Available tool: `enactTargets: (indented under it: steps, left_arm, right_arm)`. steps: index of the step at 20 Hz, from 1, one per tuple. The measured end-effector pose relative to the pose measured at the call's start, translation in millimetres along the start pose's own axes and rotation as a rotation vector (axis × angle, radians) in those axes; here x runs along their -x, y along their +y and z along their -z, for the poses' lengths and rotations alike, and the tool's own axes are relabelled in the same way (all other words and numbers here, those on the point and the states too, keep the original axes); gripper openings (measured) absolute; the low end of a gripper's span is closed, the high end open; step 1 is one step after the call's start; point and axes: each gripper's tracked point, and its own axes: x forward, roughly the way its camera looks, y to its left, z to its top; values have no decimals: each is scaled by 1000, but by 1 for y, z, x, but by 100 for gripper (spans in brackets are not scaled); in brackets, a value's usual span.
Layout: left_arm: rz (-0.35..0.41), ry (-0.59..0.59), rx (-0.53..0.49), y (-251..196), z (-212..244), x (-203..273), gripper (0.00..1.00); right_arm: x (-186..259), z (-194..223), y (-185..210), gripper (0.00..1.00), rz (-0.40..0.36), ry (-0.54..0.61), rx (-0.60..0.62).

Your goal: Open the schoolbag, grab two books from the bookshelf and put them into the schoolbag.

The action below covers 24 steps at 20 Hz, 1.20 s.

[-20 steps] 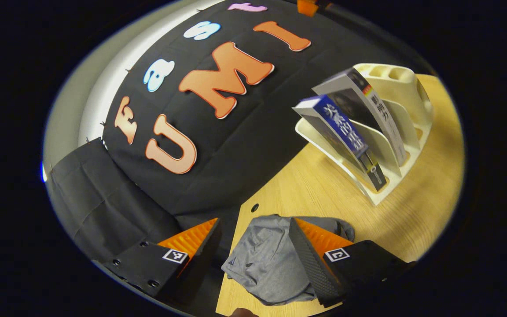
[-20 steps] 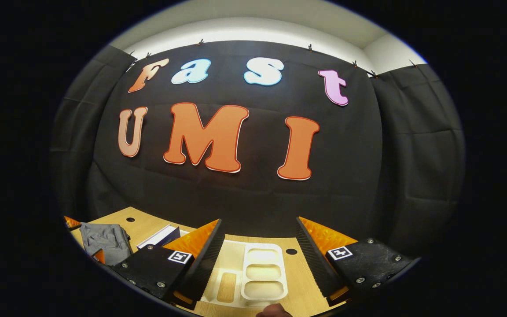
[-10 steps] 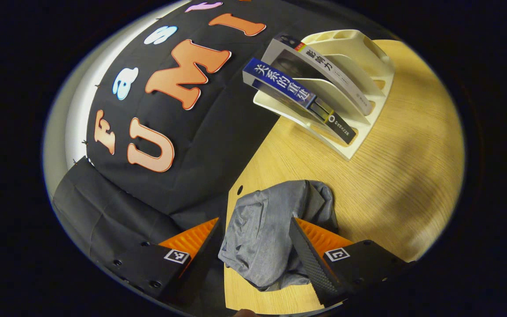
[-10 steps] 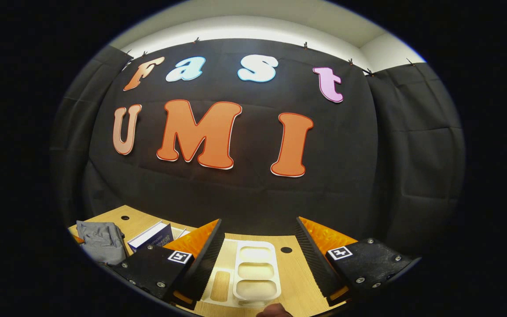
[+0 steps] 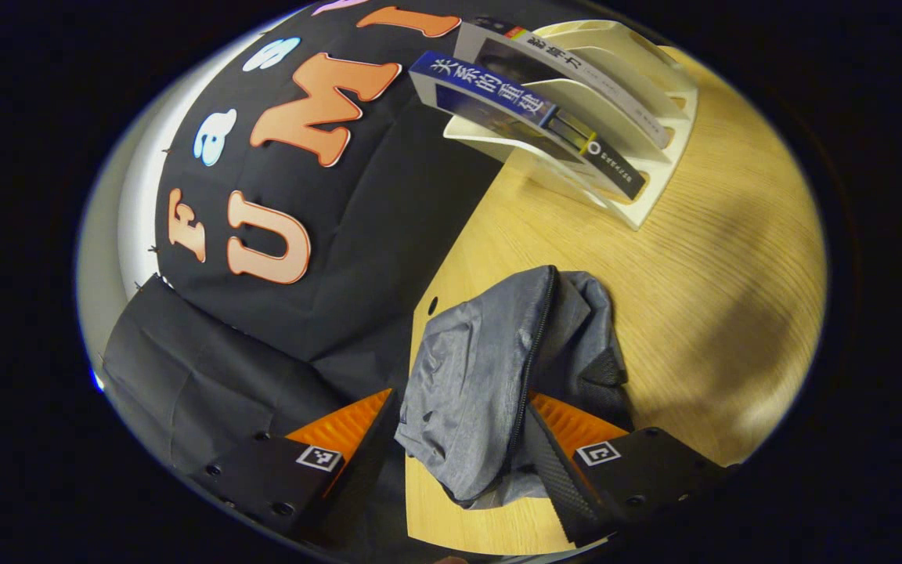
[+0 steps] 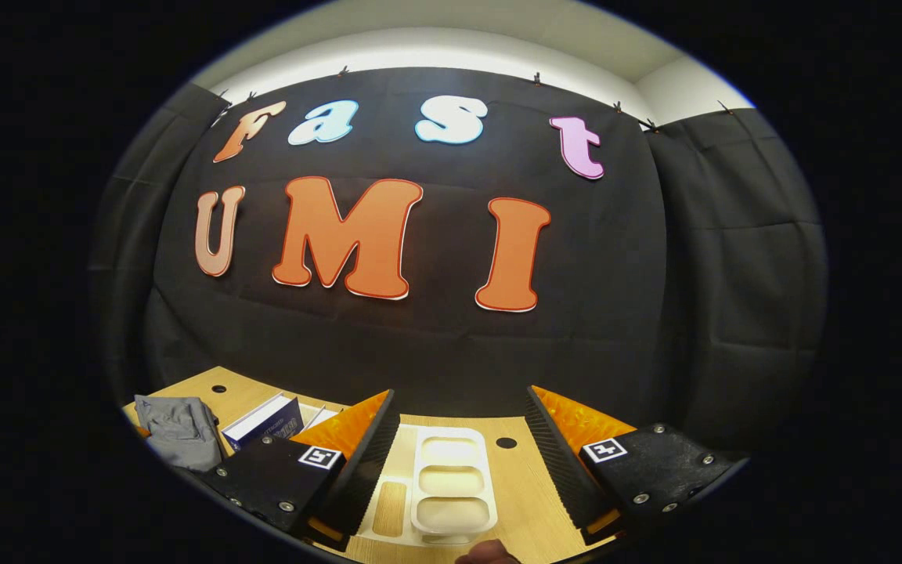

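Showing schoolbag zipper (left gripper view), bookshelf beyond

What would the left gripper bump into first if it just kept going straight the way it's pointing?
Most likely the grey schoolbag. It lies crumpled on the table right between the open fingers of the left gripper. The bookshelf with its two books sits farther off to one side, though depth is hard to judge.

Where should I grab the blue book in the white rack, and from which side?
Take the blue book by its free upper end, jaws across its thickness, one on each cover. It leans in the outermost slot of the bookshelf, with the white-spined book one divider behind, and its top sticks out past the rack. Come from that open upper end and draw it out along its lean.
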Motion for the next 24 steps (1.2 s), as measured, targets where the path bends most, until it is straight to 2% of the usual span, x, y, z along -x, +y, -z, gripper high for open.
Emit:
enactTargets:
  steps: [4, 6, 9, 10, 11, 12, 14, 15, 16, 17, 18, 24]
  left_arm:
    - [-25, 10, 25, 23, -2, -23, 83]
    - [4, 19, 42, 24, 2, -39, 78]
    - [67, 33, 58, 20, 11, -59, 64]
    - [73, 16, 63, 26, 9, -62, 52]
    - [85, -3, 76, 32, 7, -62, 45]
    - [98, -23, 95, 36, 5, -66, 31]
    - [140, -45, 121, 44, 6, -69, 19]
    - [160, -62, 131, 49, 5, -72, 27]
    - [171, -88, 143, 58, 2, -71, 17]
    - [174, -117, 154, 69, -2, -71, 17]
    - [183, -134, 163, 77, -1, -73, 12]
    - [364, -181, 261, 108, -10, -90, 8]
  right_arm:
    - [0, -3, 4, 96, -8, -1, 8]
    - [3, -7, 7, 96, -8, -8, 17]
    - [5, -13, 11, 96, 21, -16, 42]
    - [7, -15, 14, 95, 31, -12, 43]
    - [8, -17, 20, 95, 39, -9, 40]
    - [9, -19, 27, 95, 49, -6, 40]
    - [10, -24, 41, 95, 76, 0, 47]
    - [11, -26, 50, 96, 80, 3, 48]
    - [12, -29, 61, 96, 83, 6, 48]
    - [12, -31, 70, 96, 85, 6, 51]
    - [12, -34, 79, 96, 86, 10, 56]
    - [1, -40, 132, 96, 69, 65, 97]
